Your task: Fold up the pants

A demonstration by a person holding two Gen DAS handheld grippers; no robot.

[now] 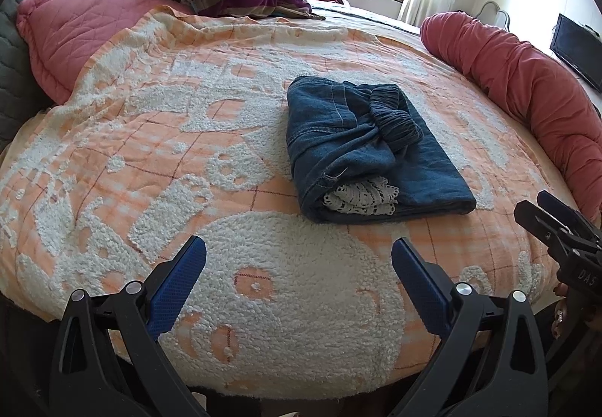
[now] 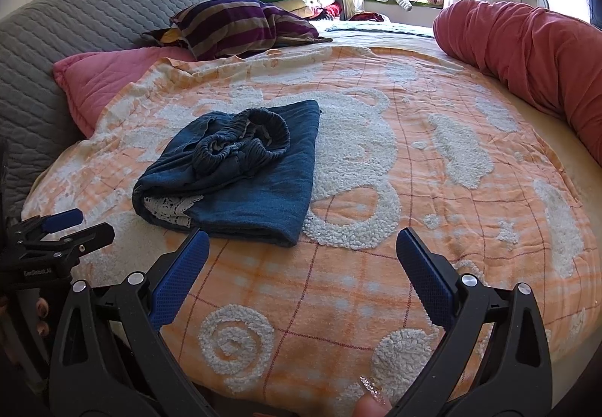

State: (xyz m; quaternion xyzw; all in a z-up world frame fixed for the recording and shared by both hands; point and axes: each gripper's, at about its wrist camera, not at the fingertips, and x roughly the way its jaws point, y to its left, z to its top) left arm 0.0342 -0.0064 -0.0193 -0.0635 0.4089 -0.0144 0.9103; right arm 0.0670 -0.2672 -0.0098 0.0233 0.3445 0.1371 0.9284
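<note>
Both tongs hang spread wide above the bed's near edge, gripping nothing: the left tongs (image 1: 299,268) and the right tongs (image 2: 303,261) each show blue pads well apart, clear of the cloth. The pants (image 1: 361,149), dark denim, lie folded into a compact bundle mid-blanket (image 1: 150,138), their long axis running from the near edge toward the pillows, gathered waistband on top. White lace peeks from the near fold; inner layers are hidden.

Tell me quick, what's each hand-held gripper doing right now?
Left hand-held gripper: open, holding nothing.
Right hand-held gripper: open, holding nothing; the folded pants lie untouched.
</note>
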